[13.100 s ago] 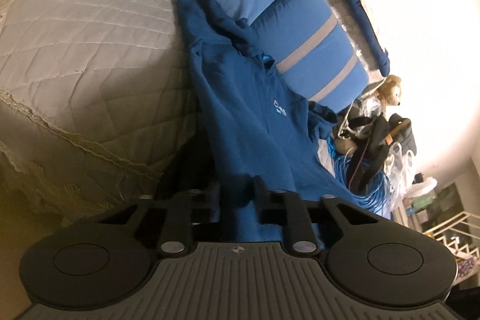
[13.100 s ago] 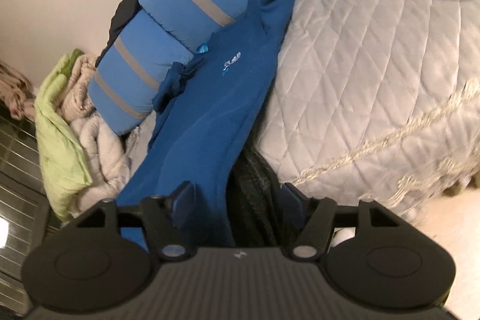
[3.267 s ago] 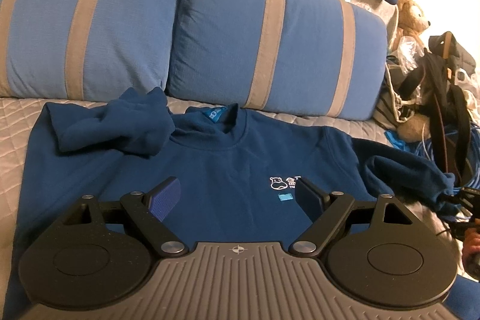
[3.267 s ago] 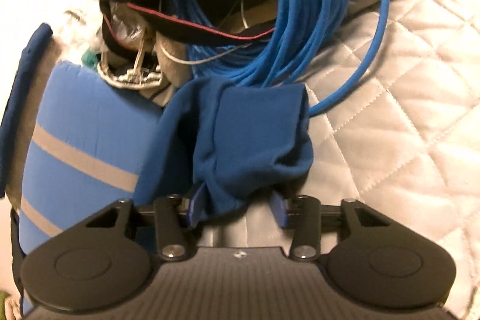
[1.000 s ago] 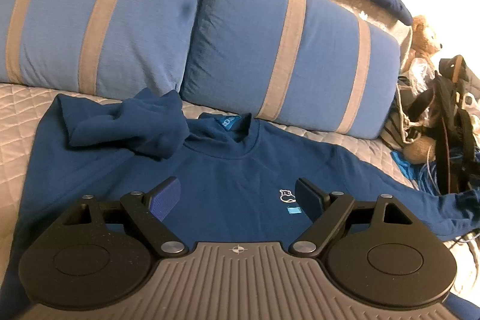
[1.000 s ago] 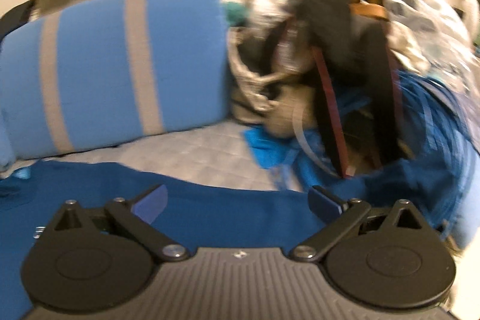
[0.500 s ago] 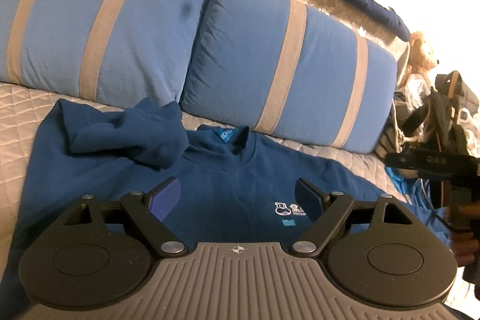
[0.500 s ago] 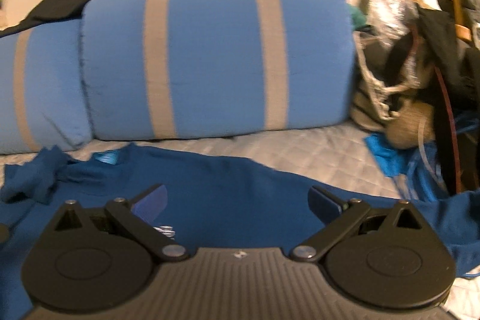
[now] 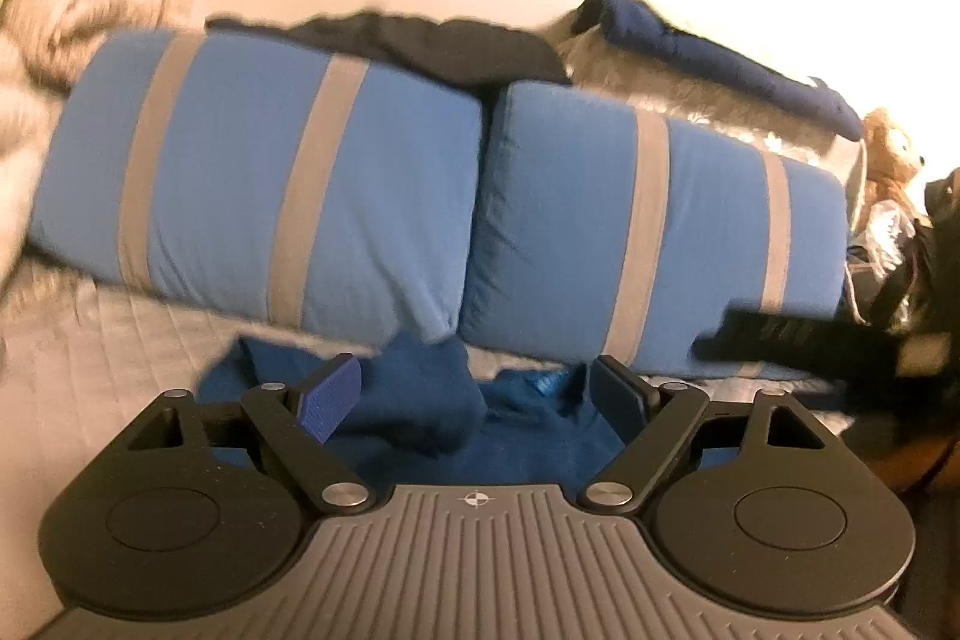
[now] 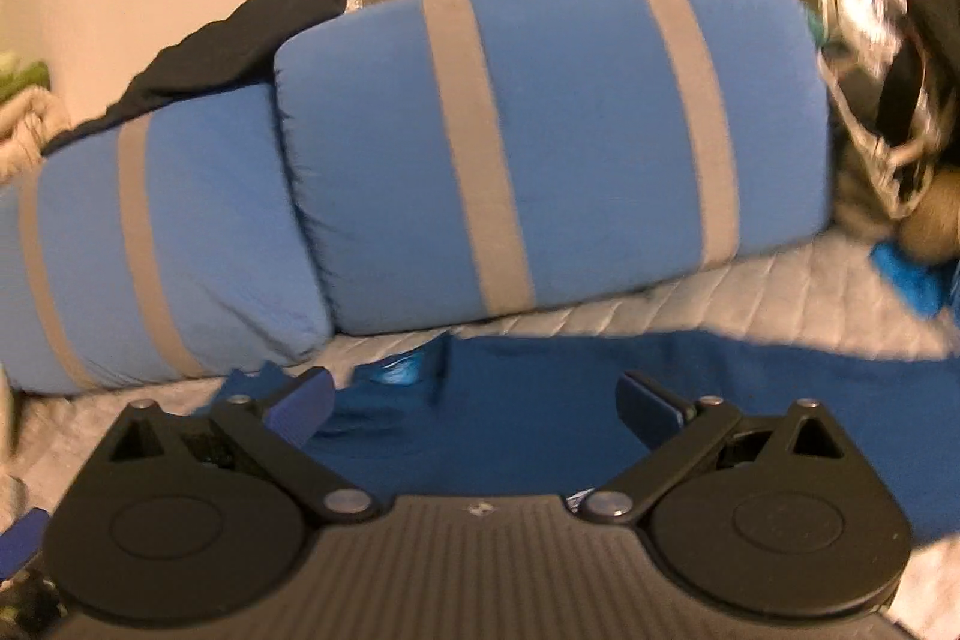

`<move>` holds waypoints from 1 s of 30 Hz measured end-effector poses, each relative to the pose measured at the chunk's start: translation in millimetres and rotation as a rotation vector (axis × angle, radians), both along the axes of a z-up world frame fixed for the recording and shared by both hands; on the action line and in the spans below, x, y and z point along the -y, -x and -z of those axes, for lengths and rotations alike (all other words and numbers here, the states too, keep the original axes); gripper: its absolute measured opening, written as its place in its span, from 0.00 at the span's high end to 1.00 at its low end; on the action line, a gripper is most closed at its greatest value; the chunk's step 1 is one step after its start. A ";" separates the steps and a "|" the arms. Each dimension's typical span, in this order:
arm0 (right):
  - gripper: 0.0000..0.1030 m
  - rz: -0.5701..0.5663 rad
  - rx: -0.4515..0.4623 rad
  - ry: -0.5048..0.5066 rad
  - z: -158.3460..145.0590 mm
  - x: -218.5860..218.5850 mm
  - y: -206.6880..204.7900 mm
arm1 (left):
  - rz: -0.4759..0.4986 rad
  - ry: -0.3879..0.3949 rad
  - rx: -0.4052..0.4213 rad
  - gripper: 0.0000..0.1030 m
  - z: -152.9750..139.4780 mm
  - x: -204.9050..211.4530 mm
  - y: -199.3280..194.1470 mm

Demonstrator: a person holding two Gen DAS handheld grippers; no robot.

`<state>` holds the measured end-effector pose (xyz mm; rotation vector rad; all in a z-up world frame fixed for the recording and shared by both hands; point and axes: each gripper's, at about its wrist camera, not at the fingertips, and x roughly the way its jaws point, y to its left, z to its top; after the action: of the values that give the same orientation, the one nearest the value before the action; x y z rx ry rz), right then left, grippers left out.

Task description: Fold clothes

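Swung up toward the striped pillows (image 9: 480, 196) since a second ago — less of the blue sweatshirt (image 10: 540, 418) in sight. Left gripper (image 9: 474, 388) and right gripper (image 10: 474, 400) both spread wide, holding nothing. Sweatshirt flat on the quilt (image 10: 750, 292), one sleeve (image 9: 414, 400) apparently bunched. Risk — snagging that lump mid-fold. Pillows crowd the collar side; cluttered at right.

Open left tongs (image 9: 474, 391) above crumpled blue sweatshirt (image 9: 420, 400), pillows (image 9: 648, 232) behind
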<state>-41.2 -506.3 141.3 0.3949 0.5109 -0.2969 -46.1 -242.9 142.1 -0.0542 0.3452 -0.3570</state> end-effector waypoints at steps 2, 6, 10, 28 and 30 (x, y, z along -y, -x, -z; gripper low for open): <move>0.00 0.003 -0.008 -0.050 12.8 -6.7 -1.3 | 0.003 -0.029 0.027 0.18 -12.6 -8.3 0.4; 0.00 -0.024 -0.004 -0.080 40.3 -18.4 0.7 | -0.007 -0.116 0.062 0.18 -23.5 -19.2 -9.3; 0.00 -0.064 -0.038 -0.030 55.2 -27.0 -1.8 | 0.015 -0.176 0.066 0.18 -19.7 -26.3 -27.5; 0.00 -0.096 -0.065 -0.035 58.2 -25.1 -5.3 | 0.103 -0.125 -0.131 0.19 18.2 -43.6 -108.0; 0.00 -0.097 -0.075 -0.044 59.8 -24.7 -5.7 | 0.126 -0.116 -0.144 0.19 22.8 -38.4 -116.8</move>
<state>-35.5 -481.6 81.5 0.4012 0.6087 -0.2076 70.7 -204.5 119.3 0.0554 0.5130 -0.4580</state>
